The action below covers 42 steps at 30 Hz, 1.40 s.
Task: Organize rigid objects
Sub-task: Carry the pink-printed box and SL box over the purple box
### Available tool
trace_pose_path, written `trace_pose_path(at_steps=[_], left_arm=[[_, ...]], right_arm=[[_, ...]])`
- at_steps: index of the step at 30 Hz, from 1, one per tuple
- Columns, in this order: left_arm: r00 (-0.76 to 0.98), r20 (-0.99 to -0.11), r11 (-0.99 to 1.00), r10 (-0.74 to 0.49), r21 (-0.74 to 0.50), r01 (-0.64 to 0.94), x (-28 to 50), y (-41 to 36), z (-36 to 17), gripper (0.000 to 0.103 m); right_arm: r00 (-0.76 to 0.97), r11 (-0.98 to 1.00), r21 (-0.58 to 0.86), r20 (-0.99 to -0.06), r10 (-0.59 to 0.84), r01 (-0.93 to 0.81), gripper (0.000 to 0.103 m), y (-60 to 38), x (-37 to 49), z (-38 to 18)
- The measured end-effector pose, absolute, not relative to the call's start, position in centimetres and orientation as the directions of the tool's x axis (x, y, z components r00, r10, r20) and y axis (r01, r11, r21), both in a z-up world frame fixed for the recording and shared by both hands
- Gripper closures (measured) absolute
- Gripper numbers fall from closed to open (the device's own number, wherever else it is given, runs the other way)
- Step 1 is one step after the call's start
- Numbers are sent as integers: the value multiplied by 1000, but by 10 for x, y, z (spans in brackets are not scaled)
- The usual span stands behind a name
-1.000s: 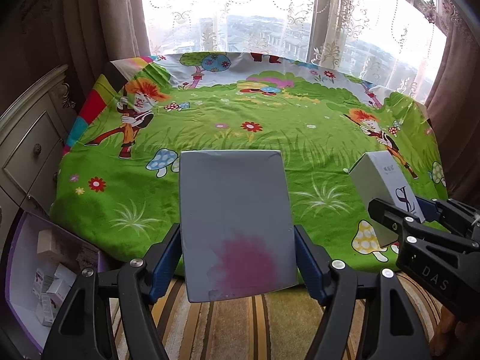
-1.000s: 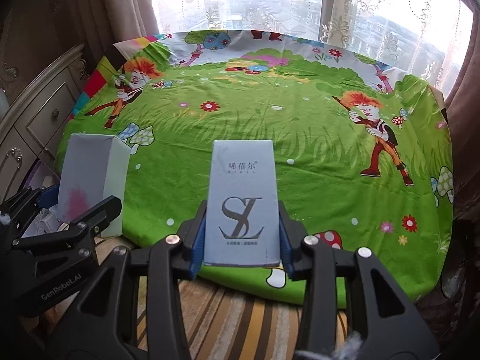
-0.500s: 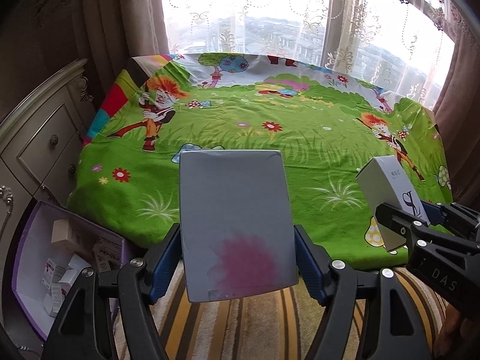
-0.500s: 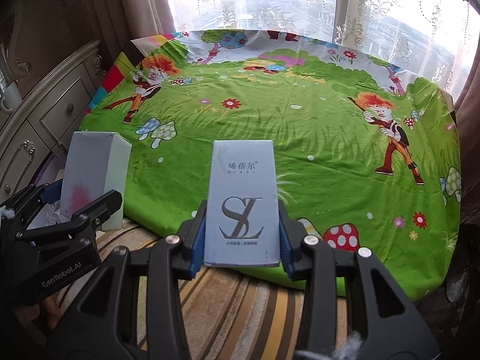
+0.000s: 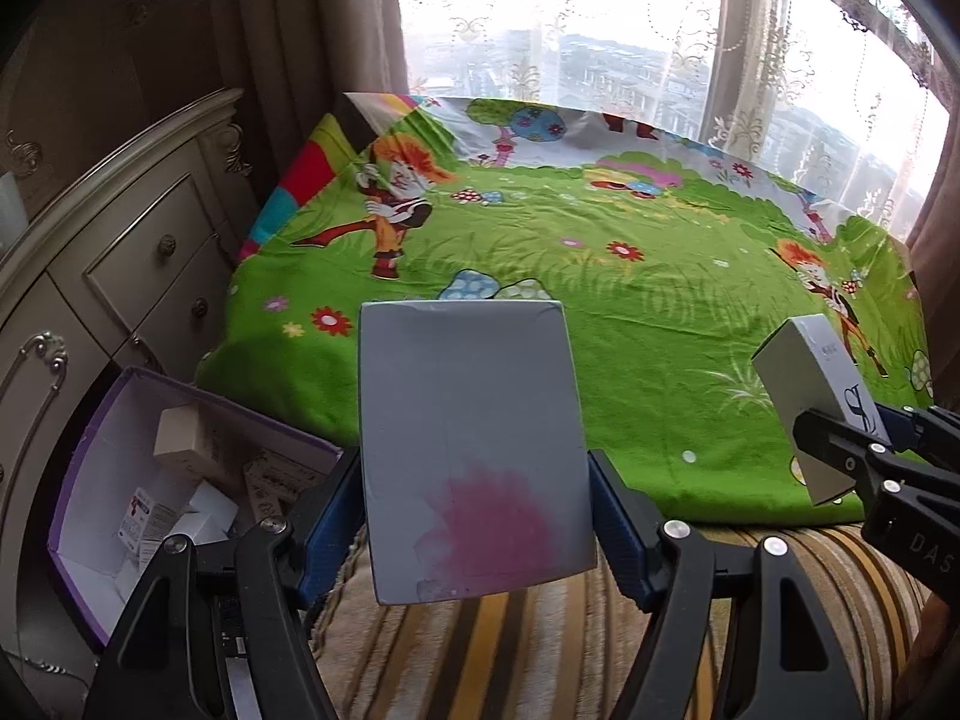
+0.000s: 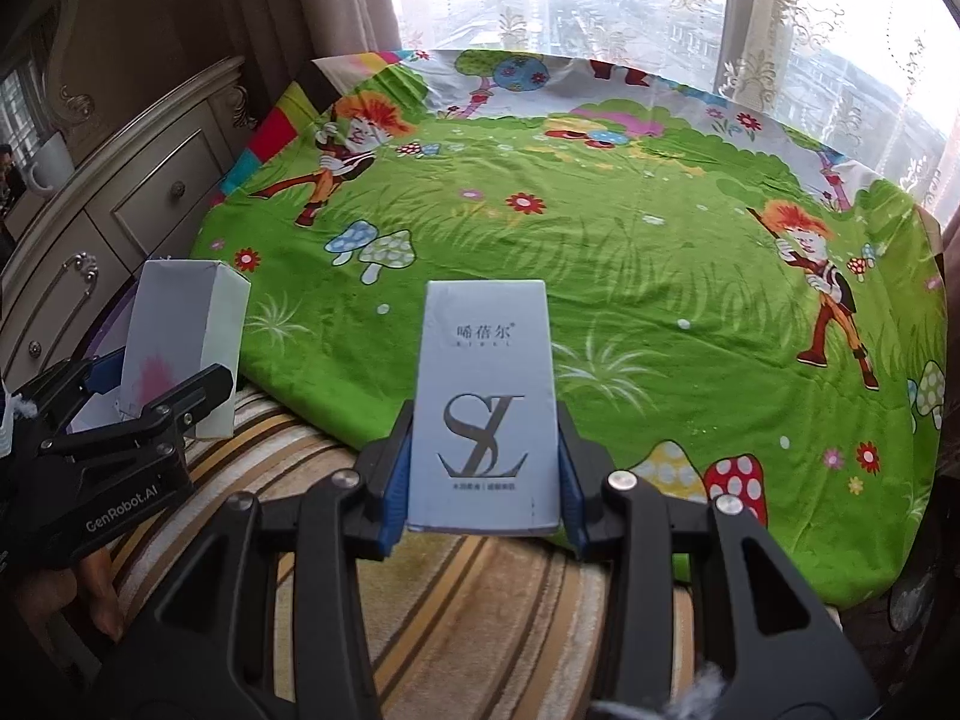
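My left gripper (image 5: pixel 477 516) is shut on a wide grey box with a pink smudge (image 5: pixel 474 438), held upright above the striped rug. That same box (image 6: pixel 180 336) shows at the left of the right wrist view, gripped by the left gripper (image 6: pixel 150 414). My right gripper (image 6: pixel 483 480) is shut on a narrower grey box printed with "SL" (image 6: pixel 486 402). The "SL" box (image 5: pixel 810 390) also appears at the right edge of the left wrist view. A purple open box (image 5: pixel 90 450) with several small cartons inside sits on the floor at lower left.
A bed with a green cartoon sheet (image 5: pixel 600 300) fills the middle, curtained window behind. A cream dresser with drawers (image 5: pixel 120 264) stands at the left, beside the purple box. A striped rug (image 6: pixel 480 600) lies under both grippers. A white mug (image 6: pixel 51 168) sits on the dresser.
Both grippers have shifted left along the bed's front edge, keeping their boxes. The dresser and the purple open box have come further into view at the left.
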<state>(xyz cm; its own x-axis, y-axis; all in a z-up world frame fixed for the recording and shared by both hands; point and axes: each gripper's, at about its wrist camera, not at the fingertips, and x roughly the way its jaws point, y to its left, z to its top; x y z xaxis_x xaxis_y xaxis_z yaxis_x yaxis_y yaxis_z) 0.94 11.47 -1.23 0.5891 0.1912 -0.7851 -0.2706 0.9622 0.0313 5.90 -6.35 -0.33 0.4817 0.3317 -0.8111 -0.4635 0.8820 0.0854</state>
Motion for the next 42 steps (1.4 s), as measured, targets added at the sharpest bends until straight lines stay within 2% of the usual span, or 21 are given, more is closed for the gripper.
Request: trace_pose_path(at_steps=[11, 23, 42], left_arm=[[574, -783, 942, 238, 41, -334, -1, 149, -12, 31], [522, -776, 884, 354, 96, -457, -26, 206, -14, 31], [421, -793, 793, 441, 124, -597, -68, 281, -30, 31]], right_arm=[[408, 823, 112, -826, 389, -557, 58, -17, 49, -4], [326, 729, 121, -836, 441, -674, 58, 55, 38, -3], [230, 598, 106, -858, 459, -794, 58, 154, 3, -13]])
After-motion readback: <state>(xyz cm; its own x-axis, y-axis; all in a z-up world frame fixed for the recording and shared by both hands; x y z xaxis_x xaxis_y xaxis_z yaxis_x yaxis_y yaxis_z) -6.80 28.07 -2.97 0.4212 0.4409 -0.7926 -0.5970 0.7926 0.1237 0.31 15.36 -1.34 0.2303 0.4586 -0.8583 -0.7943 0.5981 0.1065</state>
